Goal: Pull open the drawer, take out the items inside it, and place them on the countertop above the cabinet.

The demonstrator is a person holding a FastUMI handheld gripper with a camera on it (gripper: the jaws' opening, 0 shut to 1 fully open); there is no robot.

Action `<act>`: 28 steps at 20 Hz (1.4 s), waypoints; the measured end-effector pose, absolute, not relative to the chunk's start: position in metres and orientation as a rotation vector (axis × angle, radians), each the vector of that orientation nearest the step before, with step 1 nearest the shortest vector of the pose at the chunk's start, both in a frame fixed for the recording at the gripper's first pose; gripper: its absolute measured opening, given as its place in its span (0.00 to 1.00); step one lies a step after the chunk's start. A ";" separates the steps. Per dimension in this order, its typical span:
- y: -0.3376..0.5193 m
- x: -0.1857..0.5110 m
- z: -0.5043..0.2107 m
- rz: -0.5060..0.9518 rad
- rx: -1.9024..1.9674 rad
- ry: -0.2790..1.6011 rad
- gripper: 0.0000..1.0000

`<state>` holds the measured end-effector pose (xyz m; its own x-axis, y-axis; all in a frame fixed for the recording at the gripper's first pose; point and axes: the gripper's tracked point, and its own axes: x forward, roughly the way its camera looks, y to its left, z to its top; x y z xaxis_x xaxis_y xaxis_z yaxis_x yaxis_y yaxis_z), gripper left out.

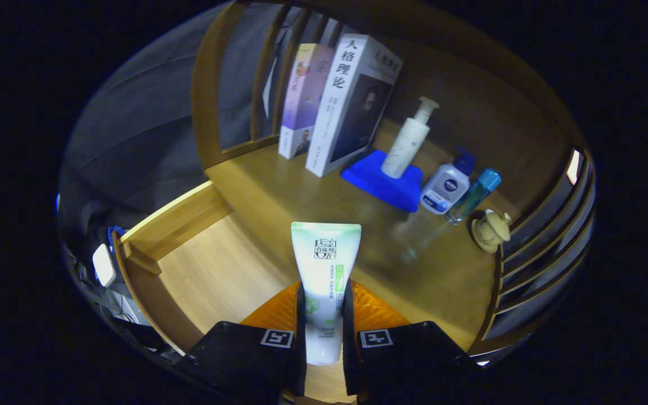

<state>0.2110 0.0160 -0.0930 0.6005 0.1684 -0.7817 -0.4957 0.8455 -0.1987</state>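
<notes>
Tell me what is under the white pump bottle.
The pump bottle stands on a blue pad lying on the countertop. Whatever lies beneath the pad is covered. The gripper holds a tube.

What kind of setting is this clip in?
Probably a home-style wooden cabinet top used as a shelf: upright books, toiletry bottles and a pump bottle. The gripper holds a tube.
</notes>
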 end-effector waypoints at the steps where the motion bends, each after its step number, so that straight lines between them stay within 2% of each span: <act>1: 0.013 0.219 -0.093 0.375 -0.439 0.850 0.29; 5: 0.014 0.264 -0.092 0.311 -0.463 0.799 0.31; 7: 0.013 0.278 -0.096 0.285 -0.457 0.773 0.36; 12: 0.013 0.286 -0.113 0.273 -0.410 0.754 0.45; 18: 0.016 0.276 -0.078 0.254 -0.394 0.538 1.00; 23: 0.010 0.229 -0.036 0.144 -0.370 0.359 0.98; 28: 0.022 0.157 -0.033 0.105 -0.239 0.302 0.98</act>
